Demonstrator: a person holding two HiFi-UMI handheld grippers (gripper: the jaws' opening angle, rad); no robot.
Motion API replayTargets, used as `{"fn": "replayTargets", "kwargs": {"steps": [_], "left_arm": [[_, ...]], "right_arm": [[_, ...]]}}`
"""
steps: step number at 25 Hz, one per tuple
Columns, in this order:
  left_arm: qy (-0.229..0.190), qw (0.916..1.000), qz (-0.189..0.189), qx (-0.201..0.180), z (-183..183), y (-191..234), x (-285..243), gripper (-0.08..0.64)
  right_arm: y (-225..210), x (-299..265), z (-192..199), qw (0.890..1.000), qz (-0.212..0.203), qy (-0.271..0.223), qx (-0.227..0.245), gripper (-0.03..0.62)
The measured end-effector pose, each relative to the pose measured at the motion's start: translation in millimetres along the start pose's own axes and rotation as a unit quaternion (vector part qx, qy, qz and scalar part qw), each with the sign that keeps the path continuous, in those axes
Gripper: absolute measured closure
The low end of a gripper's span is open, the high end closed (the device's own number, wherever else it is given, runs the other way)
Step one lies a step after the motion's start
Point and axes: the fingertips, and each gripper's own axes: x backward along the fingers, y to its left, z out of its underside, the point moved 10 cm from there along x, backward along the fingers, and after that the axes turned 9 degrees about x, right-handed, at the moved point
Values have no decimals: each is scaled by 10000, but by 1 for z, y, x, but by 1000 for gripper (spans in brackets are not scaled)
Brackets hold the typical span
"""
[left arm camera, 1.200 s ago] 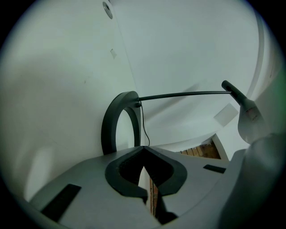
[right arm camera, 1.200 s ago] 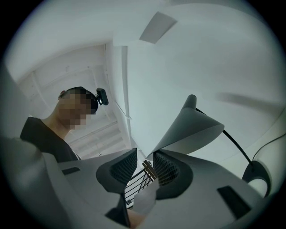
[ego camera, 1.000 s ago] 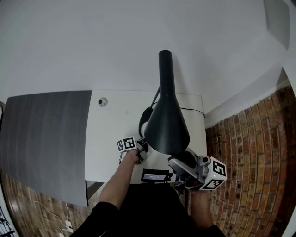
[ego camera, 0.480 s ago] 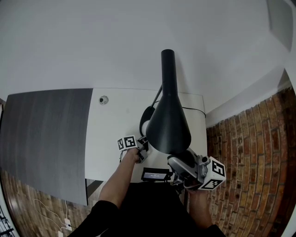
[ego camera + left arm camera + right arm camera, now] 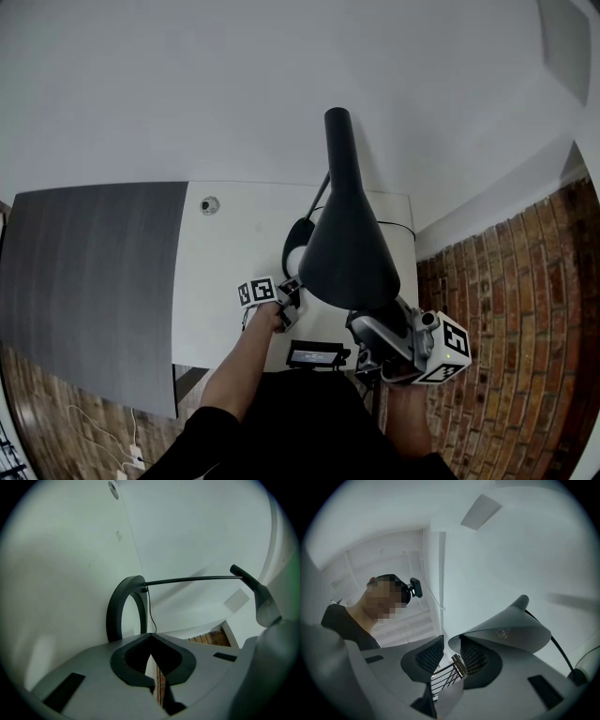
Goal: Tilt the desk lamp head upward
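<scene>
The black cone-shaped lamp head stands high over the white desk, wide end toward me. Its ring-shaped base lies on the desk under it. My right gripper is at the shade's near rim. In the right gripper view the jaws stand apart with background showing between them, and the shade lies against the right finger. My left gripper is low beside the base, its jaws shut and empty, pointing at the base ring and the thin lamp arm.
A dark grey panel adjoins the desk on the left. A small round fitting sits at the desk's far left, a black cable runs off to the right. A small dark device is at the near edge. Brick floor lies right.
The lamp head's wide end has come up toward the camera and shifted right. My right gripper has moved right with it. The left gripper has stayed by the base.
</scene>
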Motion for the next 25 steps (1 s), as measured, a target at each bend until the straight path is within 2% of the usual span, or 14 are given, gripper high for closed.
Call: {"fn": "replayTargets", "kwargs": {"steps": [25], "left_arm": [[-5, 10000, -15, -24, -1, 0, 1, 549]], "right_arm": [[5, -21, -28, 9994, -117, -226, 233, 479]]}}
